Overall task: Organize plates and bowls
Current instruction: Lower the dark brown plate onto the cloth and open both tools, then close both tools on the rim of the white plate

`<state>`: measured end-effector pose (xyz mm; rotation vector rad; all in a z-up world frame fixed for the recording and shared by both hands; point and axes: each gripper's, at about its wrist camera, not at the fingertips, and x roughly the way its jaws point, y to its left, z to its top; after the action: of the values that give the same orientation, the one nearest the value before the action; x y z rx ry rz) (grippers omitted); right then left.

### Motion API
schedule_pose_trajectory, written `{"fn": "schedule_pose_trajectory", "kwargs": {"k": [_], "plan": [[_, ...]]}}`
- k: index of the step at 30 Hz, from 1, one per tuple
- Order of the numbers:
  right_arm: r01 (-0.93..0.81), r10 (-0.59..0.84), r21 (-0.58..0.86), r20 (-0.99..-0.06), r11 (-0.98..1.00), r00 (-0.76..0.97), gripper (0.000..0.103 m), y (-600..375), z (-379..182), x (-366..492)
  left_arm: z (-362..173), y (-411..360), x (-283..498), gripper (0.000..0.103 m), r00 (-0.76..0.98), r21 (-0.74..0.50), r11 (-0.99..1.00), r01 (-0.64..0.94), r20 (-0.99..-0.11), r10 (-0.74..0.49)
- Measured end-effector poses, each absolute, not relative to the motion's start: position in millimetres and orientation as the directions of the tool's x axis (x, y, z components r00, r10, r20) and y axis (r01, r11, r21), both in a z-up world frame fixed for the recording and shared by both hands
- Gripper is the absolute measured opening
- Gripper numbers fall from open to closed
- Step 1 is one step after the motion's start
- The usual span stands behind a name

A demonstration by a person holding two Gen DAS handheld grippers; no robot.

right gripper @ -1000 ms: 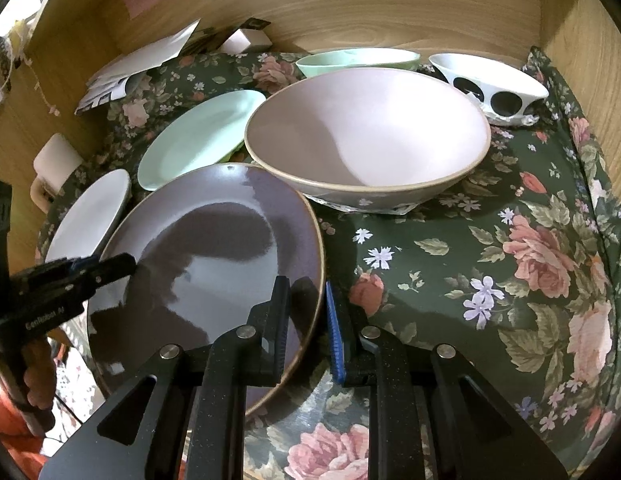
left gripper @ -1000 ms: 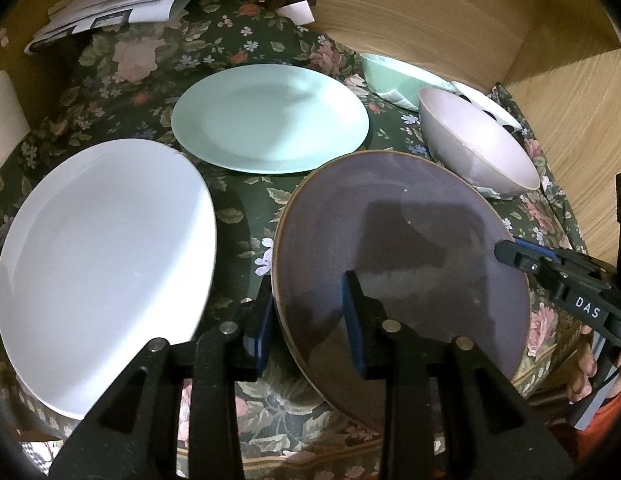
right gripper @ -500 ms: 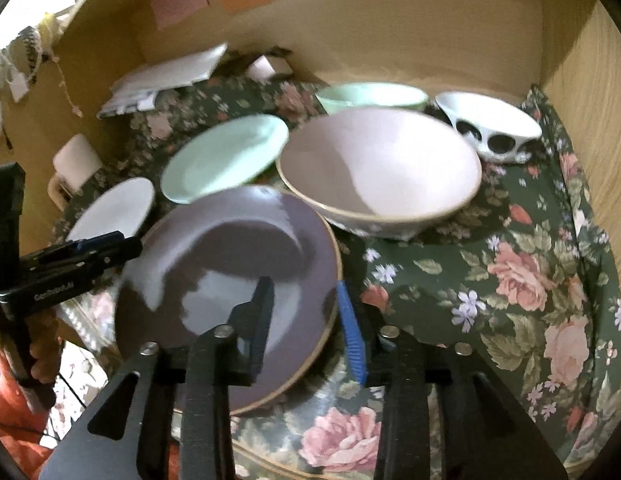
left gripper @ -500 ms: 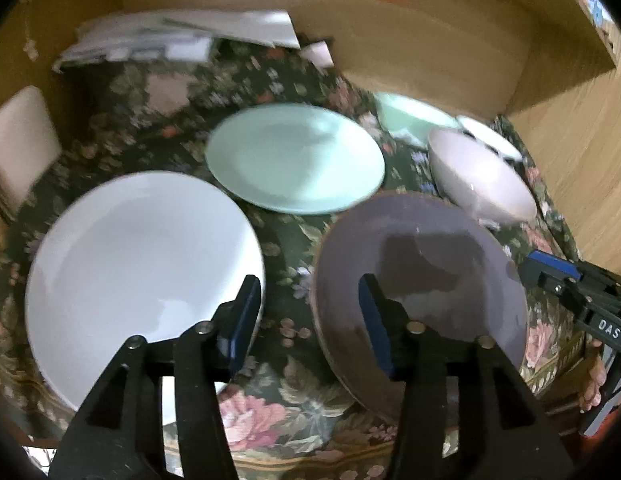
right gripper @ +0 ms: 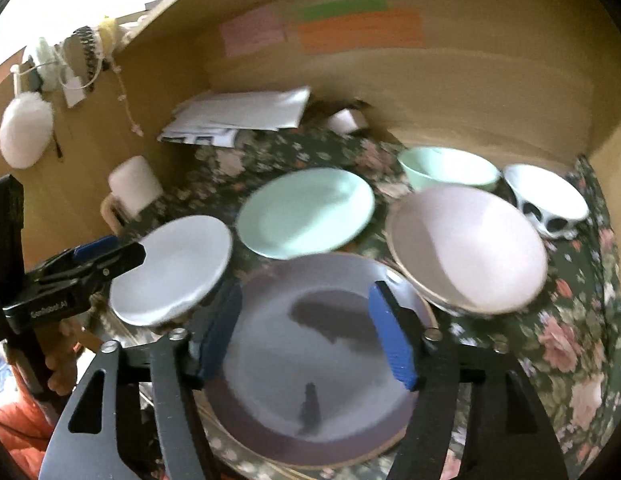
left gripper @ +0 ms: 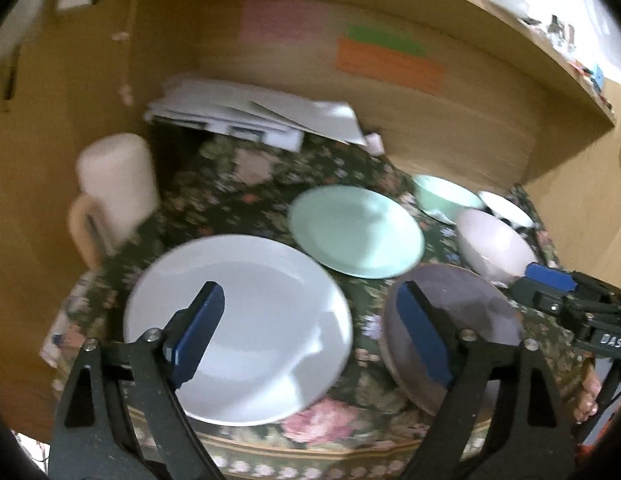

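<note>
A purple plate (right gripper: 322,356) lies at the front of the floral cloth, also in the left wrist view (left gripper: 470,320). A white plate (left gripper: 238,320) lies left of it, a mint plate (left gripper: 356,230) behind. A pale pink bowl (right gripper: 466,248), a mint bowl (right gripper: 450,168) and a white bowl with dark spots (right gripper: 546,200) stand at the right. My left gripper (left gripper: 310,336) is open and empty above the gap between white and purple plates. My right gripper (right gripper: 306,340) is open and empty above the purple plate.
A white mug (left gripper: 114,188) stands at the left edge of the floral cloth (right gripper: 570,320). Loose papers (left gripper: 254,120) lie at the back. Wooden walls (left gripper: 430,128) close in the back and both sides, with coloured notes (right gripper: 358,28) on the back one.
Both grippers have let go of the purple plate's rim, opened wide and pulled back and up. The purple plate now lies on the cloth.
</note>
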<state>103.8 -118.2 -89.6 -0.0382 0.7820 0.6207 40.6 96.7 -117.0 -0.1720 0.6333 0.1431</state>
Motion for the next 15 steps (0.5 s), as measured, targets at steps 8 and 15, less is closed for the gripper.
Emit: {"fn": "schedule_pose_trajectory", "kwargs": {"k": [8, 15], "plan": [[-0.604, 0.552, 0.184, -0.661, 0.776, 0.508, 0.076, -76, -86, 106, -118, 134, 25, 0.092, 0.788, -0.065, 0.965, -0.254, -0.592, 0.167], [-0.657, 0.563, 0.167, -0.690, 0.735, 0.454, 0.077, -35, -95, 113, -133, 167, 19, 0.092, 0.750, -0.032, 0.950, -0.310, -0.623, 0.224]]}}
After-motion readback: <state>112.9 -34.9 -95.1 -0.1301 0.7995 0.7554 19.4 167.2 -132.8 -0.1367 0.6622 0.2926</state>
